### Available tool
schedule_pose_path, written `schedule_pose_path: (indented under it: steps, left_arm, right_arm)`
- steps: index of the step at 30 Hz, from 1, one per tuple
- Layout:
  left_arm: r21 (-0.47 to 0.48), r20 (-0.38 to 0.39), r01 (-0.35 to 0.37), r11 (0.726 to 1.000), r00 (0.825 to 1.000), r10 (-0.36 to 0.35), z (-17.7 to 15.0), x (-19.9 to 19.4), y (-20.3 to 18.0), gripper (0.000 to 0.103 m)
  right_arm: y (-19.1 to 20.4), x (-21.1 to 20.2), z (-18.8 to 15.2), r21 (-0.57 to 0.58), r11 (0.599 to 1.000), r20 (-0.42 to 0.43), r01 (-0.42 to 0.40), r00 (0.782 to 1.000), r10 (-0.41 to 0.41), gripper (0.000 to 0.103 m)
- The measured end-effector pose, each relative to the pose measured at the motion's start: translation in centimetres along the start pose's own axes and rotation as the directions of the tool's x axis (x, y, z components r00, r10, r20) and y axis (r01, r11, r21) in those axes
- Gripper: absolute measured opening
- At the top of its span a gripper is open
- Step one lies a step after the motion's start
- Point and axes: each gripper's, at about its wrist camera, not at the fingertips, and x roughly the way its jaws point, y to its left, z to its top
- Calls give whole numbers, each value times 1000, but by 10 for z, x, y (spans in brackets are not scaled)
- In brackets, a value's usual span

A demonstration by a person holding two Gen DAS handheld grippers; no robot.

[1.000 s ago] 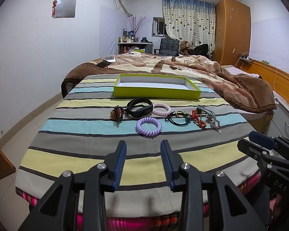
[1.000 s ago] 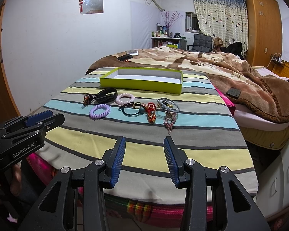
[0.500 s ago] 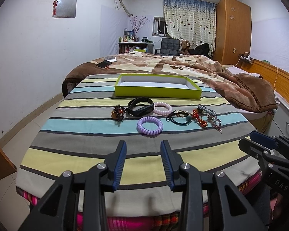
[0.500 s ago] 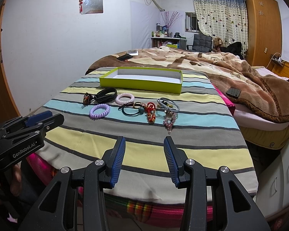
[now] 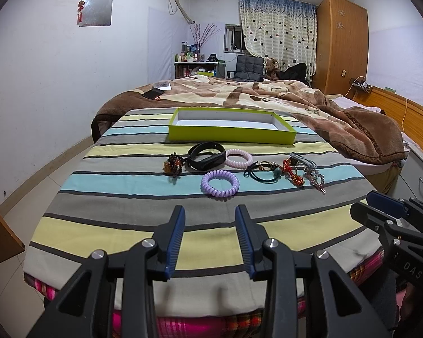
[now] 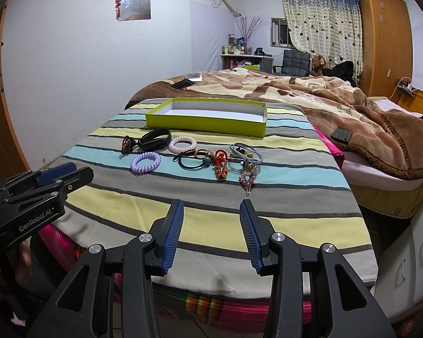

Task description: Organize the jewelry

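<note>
Your left gripper (image 5: 210, 236) and right gripper (image 6: 211, 232) are both open and hold nothing; the purple coil (image 5: 220, 182) lies before the green tray (image 5: 231, 135).

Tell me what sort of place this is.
A home bedroom, most likely: a bed with a rumpled brown plush blanket, a tall wooden wardrobe beside a patterned window curtain, and a black chair by a cluttered desk at the far wall.

White walls (image 5: 42, 90); curtained window (image 5: 276, 28) at 12 o'clock, wooden wardrobe (image 5: 341, 48) at 1, cluttered desk (image 5: 194, 64), black chair (image 5: 249, 67), tiled floor (image 5: 42, 180) at 9.
</note>
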Motion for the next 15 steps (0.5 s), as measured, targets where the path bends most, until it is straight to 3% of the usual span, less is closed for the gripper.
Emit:
schedule_pose_path:
  steps: [15]
  left_arm:
    - [-15, -11, 2, 1000, 1000, -2, -4, 4, 5, 38]
  right_arm:
    - [0, 0, 2, -1, 1000, -2, 1, 1000, -1, 42]
